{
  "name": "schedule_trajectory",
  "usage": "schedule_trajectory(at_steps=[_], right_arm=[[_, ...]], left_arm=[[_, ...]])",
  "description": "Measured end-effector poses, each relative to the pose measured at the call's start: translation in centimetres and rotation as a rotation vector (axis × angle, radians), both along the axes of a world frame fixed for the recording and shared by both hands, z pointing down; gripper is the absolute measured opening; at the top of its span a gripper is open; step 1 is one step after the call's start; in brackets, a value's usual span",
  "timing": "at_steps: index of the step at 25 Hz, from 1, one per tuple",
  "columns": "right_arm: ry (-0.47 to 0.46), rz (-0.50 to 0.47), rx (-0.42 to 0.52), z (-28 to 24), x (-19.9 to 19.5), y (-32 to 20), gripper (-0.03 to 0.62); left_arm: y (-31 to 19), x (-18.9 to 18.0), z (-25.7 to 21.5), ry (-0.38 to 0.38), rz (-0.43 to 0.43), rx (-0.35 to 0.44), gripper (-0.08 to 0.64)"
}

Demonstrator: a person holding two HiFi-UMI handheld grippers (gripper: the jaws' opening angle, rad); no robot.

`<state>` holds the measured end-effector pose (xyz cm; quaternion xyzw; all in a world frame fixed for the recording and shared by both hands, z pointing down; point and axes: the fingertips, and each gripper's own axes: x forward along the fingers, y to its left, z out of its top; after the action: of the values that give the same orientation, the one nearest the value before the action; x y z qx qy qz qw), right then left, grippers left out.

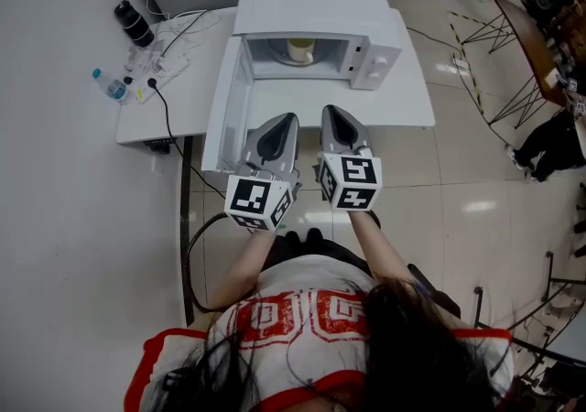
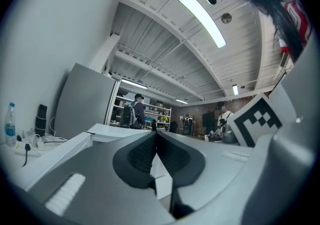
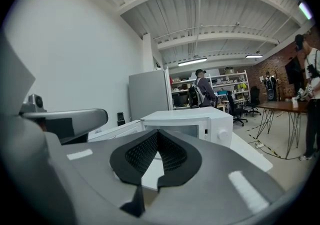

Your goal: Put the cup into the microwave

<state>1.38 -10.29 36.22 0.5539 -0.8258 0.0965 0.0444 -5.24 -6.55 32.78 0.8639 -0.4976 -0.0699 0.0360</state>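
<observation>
The white microwave (image 1: 311,12) stands on a white table (image 1: 412,99) with its door (image 1: 224,113) swung open to the left. A pale cup (image 1: 299,50) sits inside the cavity. Both grippers hover side by side in front of the microwave, pointing toward it. My left gripper (image 1: 287,119) is shut with nothing in it, close to the open door. My right gripper (image 1: 330,113) is also shut and empty. In the right gripper view the jaws (image 3: 158,136) meet, with the microwave (image 3: 187,121) beyond them. The left gripper view shows its jaws (image 2: 156,139) closed together.
On a side table at the left are a black flask (image 1: 135,24), a water bottle (image 1: 110,85) and a power strip (image 1: 165,64) with cables running down to the floor. Office chairs and a person (image 1: 549,140) are at the right.
</observation>
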Motion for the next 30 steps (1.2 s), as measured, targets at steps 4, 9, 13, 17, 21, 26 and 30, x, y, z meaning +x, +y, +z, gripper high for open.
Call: schedule_trajectory(at_steps=[4,9,13,17,21,26,30], right_arm=[[-0.007,-0.012,0.003,-0.3,0.7,1.4,0.002],[-0.009,-0.019,0.011,-0.7,1.4,2.3,0.002],[-0.004,-0.028,0.023,-1.0,1.6,2.9,0.002],[-0.002,-0.036,0.019,-0.8,1.8,3.4,0.002],[0.001,-0.048,0.015,-0.6,1.6,3.8,0.002],[0.003,-0.06,0.021,-0.6,1.3,4.3,0.0],[0.002,-0.065,0.025,-0.8,1.2,4.4,0.002]], left_arm=[[0.2,0.5,0.1,0.003,-0.015,-0.005,-0.011],[0.6,1.7,0.2,-0.006,-0.005,-0.011,-0.011],[0.8,1.8,0.1,-0.01,-0.015,-0.009,-0.011],[1.3,2.1,0.2,-0.012,-0.021,-0.013,-0.011],[1.8,2.3,0.3,-0.015,-0.026,-0.017,-0.011],[2.2,2.2,0.4,-0.017,-0.031,-0.015,-0.011],[2.3,2.1,0.2,-0.018,-0.037,-0.011,-0.011]])
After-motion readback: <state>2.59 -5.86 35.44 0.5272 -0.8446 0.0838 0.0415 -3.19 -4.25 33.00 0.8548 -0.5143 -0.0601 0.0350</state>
